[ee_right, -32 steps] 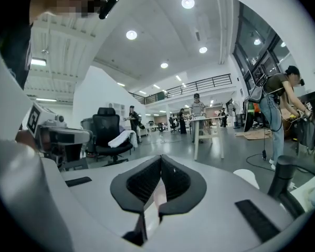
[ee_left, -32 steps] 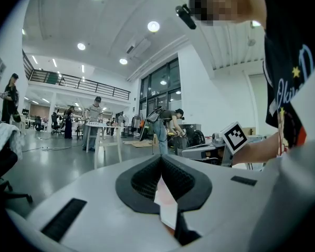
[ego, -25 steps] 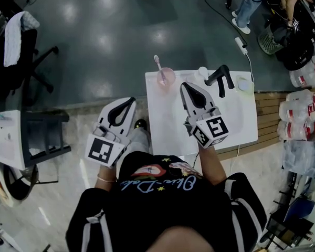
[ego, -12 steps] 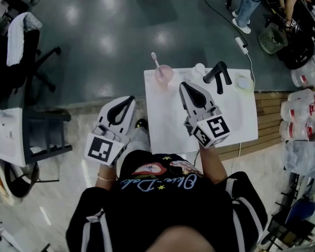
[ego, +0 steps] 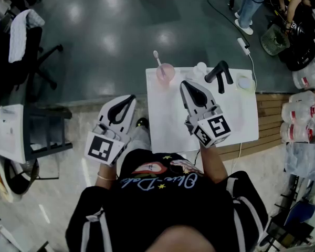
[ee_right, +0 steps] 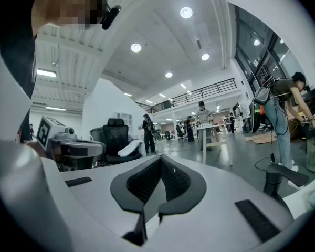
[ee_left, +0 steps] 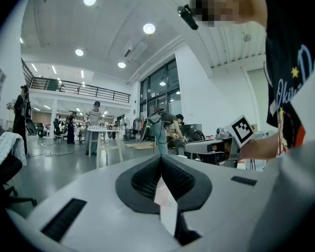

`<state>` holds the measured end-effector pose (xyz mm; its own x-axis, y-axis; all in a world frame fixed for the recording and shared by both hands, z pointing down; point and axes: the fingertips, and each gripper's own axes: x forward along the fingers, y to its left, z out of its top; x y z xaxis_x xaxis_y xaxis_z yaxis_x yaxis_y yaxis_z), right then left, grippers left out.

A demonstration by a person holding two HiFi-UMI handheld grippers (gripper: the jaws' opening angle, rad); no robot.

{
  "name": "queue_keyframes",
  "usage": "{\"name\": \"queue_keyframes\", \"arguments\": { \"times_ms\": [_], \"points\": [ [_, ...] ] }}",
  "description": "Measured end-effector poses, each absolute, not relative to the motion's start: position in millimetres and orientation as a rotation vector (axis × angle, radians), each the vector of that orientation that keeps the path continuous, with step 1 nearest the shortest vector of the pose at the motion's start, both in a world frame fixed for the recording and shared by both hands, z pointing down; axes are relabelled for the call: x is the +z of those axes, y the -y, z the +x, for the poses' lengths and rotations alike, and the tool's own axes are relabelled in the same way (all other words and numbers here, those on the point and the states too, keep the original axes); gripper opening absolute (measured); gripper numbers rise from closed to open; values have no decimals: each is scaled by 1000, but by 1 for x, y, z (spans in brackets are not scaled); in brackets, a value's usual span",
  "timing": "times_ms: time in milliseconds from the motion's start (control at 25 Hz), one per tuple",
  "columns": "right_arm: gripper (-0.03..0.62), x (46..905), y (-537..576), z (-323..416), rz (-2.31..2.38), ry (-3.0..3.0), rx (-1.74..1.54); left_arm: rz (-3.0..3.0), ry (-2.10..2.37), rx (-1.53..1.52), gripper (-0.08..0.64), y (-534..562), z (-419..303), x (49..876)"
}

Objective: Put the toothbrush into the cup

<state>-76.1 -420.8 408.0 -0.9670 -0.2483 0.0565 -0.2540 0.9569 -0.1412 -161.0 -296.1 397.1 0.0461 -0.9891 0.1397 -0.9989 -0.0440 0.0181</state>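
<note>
A pink cup (ego: 165,73) stands at the far left corner of the white table (ego: 168,125), with a pink toothbrush (ego: 157,60) leaning out of it. My right gripper (ego: 189,85) is above the table, a little right of and nearer than the cup, shut with nothing in it. My left gripper (ego: 129,100) is held off the table's left side over the floor, also shut and empty. Both gripper views look out across the hall with the jaws closed together; neither shows the cup or the toothbrush.
A black faucet-like fixture (ego: 219,76) and a small white bottle (ego: 201,69) stand at the table's far edge, with a pale round dish (ego: 245,83) at the far right corner. An office chair (ego: 26,41) and a side table (ego: 10,135) sit left. People stand at top right.
Both grippers have stayed where they were, shut. Only the head view has shifted slightly; the toothbrush has remained in the cup.
</note>
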Motion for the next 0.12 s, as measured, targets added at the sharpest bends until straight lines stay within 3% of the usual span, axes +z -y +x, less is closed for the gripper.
{"name": "queue_keyframes", "arguments": {
  "times_ms": [120],
  "points": [
    [-2, 407, 420, -76, 387, 3072, 228, 2184, 2093, 136, 0, 296, -161, 398]
  ]
}}
